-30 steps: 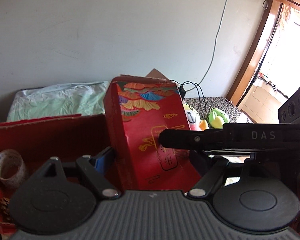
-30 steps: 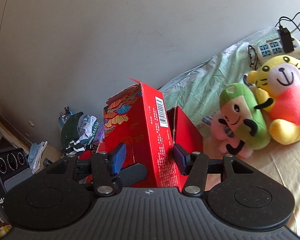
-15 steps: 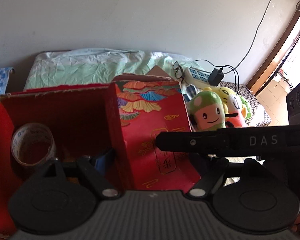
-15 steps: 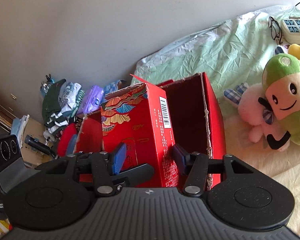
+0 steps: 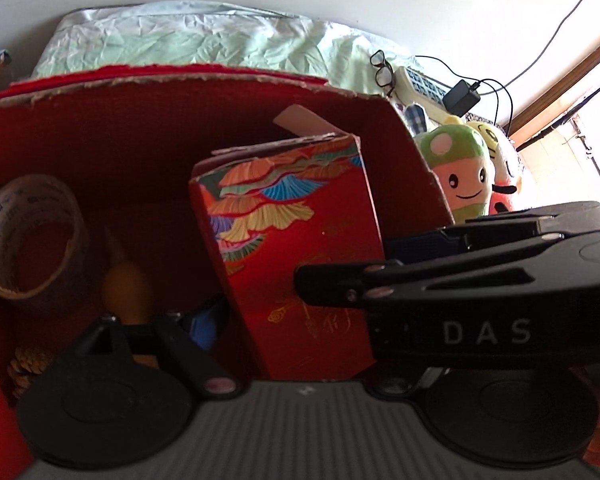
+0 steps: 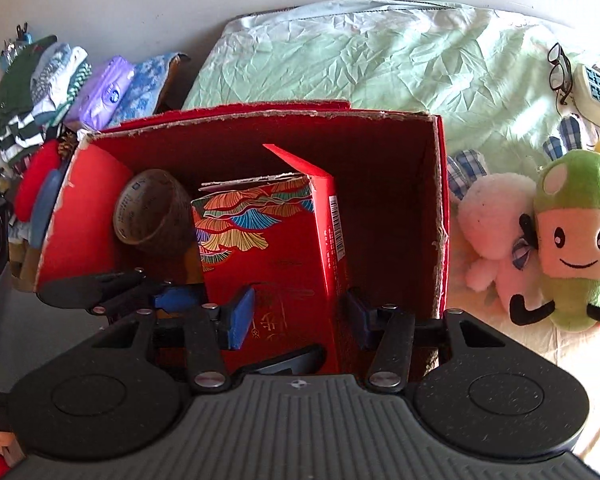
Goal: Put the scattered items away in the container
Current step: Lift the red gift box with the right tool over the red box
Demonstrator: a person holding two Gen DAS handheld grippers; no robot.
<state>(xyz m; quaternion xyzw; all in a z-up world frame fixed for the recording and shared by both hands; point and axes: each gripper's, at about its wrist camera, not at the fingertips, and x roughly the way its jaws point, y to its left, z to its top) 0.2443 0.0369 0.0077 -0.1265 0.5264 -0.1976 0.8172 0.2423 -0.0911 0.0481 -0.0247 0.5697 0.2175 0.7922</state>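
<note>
1. A red carton (image 6: pixel 272 240) with a fan pattern stands upright inside the open red box (image 6: pixel 440 200), which sits on a bed; the carton's foot is hidden behind the tools.
2. A tape roll (image 6: pixel 148 208) leans on the box's left wall, just beside the carton. An orange item (image 5: pixel 126 288) and a pine cone (image 5: pixel 30 364) lie low in the box, both too dim to make out fully.
3. The right tool (image 6: pixel 296 316) is clamped on the carton, its blue pads (image 6: pixel 240 316) pressed on opposite faces near the bottom.
4. The left tool (image 5: pixel 300 328) comes at the carton from the left. One blue pad (image 5: pixel 204 324) sits at the carton's left face; the other is covered by the right tool crossing in front, so whether it grips cannot be told.
5. The two tools meet at roughly a right angle, both tipped down into the box.
6. A green plush (image 6: pixel 576 240) and a pink plush (image 6: pixel 496 232) lie on the bed just right of the box, glasses (image 6: pixel 560 68) beyond them; folded clothes (image 6: pixel 40 84) are piled at the far left.
</note>
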